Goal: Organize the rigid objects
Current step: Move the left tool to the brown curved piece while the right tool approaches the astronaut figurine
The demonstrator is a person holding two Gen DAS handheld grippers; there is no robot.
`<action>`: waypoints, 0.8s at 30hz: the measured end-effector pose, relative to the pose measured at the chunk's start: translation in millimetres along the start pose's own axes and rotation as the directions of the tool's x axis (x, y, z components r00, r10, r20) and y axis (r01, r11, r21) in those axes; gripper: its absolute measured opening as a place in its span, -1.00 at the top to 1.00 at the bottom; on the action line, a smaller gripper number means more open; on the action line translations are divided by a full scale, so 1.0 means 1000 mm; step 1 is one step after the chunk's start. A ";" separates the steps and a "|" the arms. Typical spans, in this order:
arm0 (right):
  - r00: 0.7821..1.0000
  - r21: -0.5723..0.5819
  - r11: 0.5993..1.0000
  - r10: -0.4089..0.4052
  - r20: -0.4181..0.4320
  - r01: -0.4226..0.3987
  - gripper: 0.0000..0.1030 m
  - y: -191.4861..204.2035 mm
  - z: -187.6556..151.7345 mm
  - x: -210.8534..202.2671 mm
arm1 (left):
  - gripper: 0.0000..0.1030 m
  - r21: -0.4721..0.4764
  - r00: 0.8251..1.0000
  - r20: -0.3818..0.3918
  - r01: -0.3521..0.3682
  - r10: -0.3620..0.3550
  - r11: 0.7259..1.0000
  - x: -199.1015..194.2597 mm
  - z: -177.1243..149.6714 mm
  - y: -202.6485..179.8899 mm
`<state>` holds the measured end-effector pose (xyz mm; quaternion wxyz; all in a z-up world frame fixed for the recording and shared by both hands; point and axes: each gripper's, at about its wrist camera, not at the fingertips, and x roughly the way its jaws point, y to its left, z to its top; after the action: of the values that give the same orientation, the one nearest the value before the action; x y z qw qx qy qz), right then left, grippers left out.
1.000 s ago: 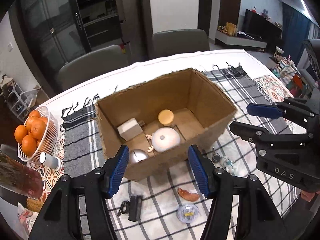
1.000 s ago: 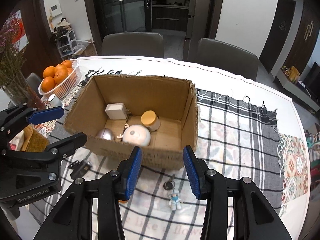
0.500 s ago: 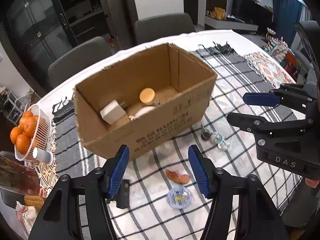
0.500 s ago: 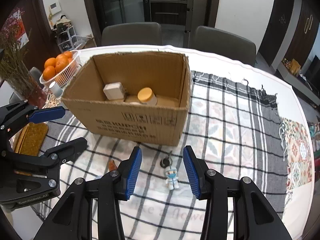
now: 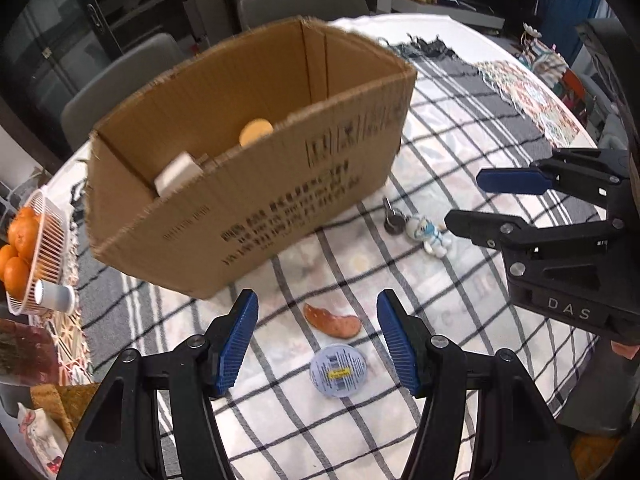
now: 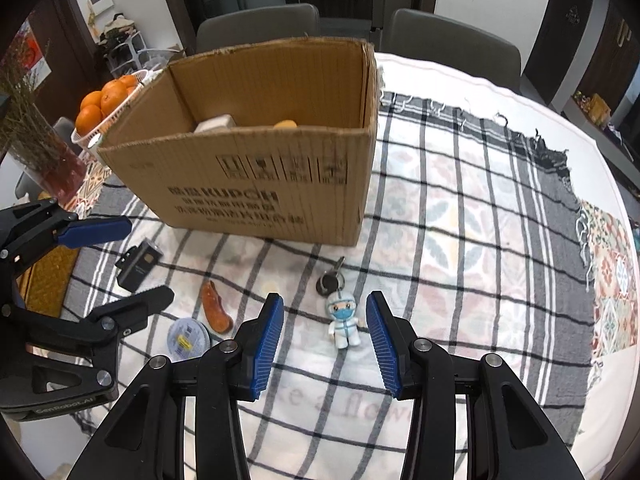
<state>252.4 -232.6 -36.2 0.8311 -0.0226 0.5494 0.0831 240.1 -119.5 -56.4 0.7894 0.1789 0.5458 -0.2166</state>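
Note:
A cardboard box (image 5: 256,208) (image 6: 280,184) stands on the checked cloth and holds a white block (image 5: 176,172) and a yellow-lidded jar (image 5: 256,130). My left gripper (image 5: 316,332) is open and empty, low over an orange curved piece (image 5: 334,322) and a round tin (image 5: 338,370). My right gripper (image 6: 324,336) is open and empty, just in front of a small white figure keychain (image 6: 344,320) with a dark fob (image 6: 328,282). A black device (image 6: 138,266) lies left of the orange piece (image 6: 216,312).
A white basket of oranges (image 6: 108,108) and a small white cup (image 5: 54,296) stand left of the box. A vase with dried stems (image 6: 44,152) is at the far left. Chairs stand behind the table. The table edge curves at the right.
Both grippers have dropped lower and closer to the cloth. The box now shows side-on, and the loose items look larger and nearer. Both grippers stayed open.

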 end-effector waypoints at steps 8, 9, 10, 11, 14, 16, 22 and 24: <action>0.998 0.009 1.000 0.019 -0.062 -0.018 0.14 -0.003 -0.008 0.024 | -0.26 0.012 0.994 -0.100 0.040 -0.039 0.999 0.028 0.000 -0.002; 0.997 0.013 1.000 0.020 -0.070 -0.020 0.14 -0.004 -0.008 0.027 | -0.26 0.014 0.993 -0.108 0.038 -0.037 0.999 0.031 0.001 -0.002; 0.997 0.015 1.000 0.020 -0.078 -0.018 0.14 -0.005 -0.009 0.031 | -0.27 0.018 0.993 -0.115 0.039 -0.037 0.999 0.033 0.001 -0.002; 0.996 0.017 1.000 0.019 -0.082 -0.018 0.14 -0.005 -0.010 0.033 | -0.29 0.021 0.992 -0.123 0.043 -0.040 0.999 0.037 0.000 -0.003; 0.994 0.020 1.000 0.023 -0.103 -0.021 0.14 -0.007 -0.012 0.041 | -0.32 0.030 0.988 -0.147 0.055 -0.050 0.998 0.045 0.000 -0.005; 0.993 0.022 0.999 0.027 -0.117 -0.024 0.14 -0.009 -0.013 0.047 | -0.36 0.035 0.986 -0.159 0.056 -0.050 0.998 0.050 0.000 -0.006; 0.989 0.020 0.999 0.034 -0.143 -0.031 0.14 -0.010 -0.018 0.059 | -0.36 0.055 0.978 -0.200 0.069 -0.057 0.996 0.064 -0.001 -0.009; 0.988 0.019 0.999 0.036 -0.150 -0.033 0.14 -0.010 -0.018 0.063 | -0.36 0.061 0.976 -0.211 0.067 -0.053 0.996 0.067 -0.002 -0.010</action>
<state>261.3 -237.6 -101.3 0.7861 -0.0123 0.6113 0.0910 254.6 -136.6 -120.5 0.7142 0.2109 0.6232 -0.2389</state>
